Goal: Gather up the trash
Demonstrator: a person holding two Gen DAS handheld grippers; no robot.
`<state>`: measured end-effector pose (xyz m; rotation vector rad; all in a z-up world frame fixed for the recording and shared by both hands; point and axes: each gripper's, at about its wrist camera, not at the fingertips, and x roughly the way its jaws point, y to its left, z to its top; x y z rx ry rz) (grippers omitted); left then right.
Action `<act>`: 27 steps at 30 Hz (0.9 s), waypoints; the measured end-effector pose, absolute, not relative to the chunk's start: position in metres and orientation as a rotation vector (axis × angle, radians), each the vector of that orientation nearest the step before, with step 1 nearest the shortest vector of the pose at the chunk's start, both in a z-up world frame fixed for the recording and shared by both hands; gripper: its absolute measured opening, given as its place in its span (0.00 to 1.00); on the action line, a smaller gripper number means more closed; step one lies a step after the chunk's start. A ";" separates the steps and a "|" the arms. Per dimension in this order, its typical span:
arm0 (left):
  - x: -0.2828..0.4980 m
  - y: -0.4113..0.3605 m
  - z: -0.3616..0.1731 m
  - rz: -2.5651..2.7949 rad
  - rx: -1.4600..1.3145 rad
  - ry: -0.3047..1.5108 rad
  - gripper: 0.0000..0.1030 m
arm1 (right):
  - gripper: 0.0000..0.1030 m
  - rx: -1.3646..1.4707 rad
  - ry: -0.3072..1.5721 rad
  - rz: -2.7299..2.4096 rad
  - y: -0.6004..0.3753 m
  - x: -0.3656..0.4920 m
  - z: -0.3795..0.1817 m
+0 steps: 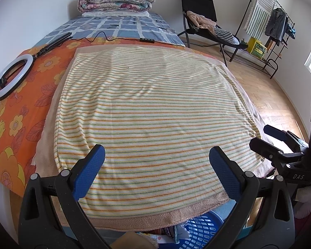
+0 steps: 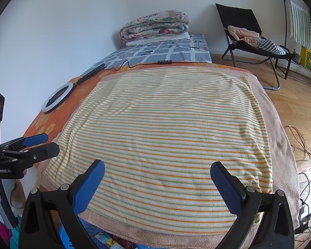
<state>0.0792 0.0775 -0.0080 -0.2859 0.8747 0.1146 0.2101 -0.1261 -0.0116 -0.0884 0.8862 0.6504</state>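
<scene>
While both hover over striped towel (image 1: 147, 112) | left tongs (image 1: 156, 170) agape | right tongs (image 2: 157, 180) agape, empty

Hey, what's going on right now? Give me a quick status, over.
Left gripper and right gripper: jaws open, empty, above the striped towel. Blue basket with wrappers below the bed edge. No trash visible on the towel.

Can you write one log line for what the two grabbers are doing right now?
left gripper: open, empty | right gripper: open, empty | both over striped towel | blue basket below bed edge
</scene>
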 end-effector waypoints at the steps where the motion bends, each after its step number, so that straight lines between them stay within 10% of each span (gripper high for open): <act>1: 0.079 0.078 -0.008 0.117 -0.284 0.875 0.99 | 1.00 -0.087 0.886 0.650 -0.126 0.210 -0.012; 27: 0.082 0.070 -0.007 0.147 -0.224 0.889 0.99 | 1.00 -0.082 0.884 0.636 -0.129 0.210 -0.011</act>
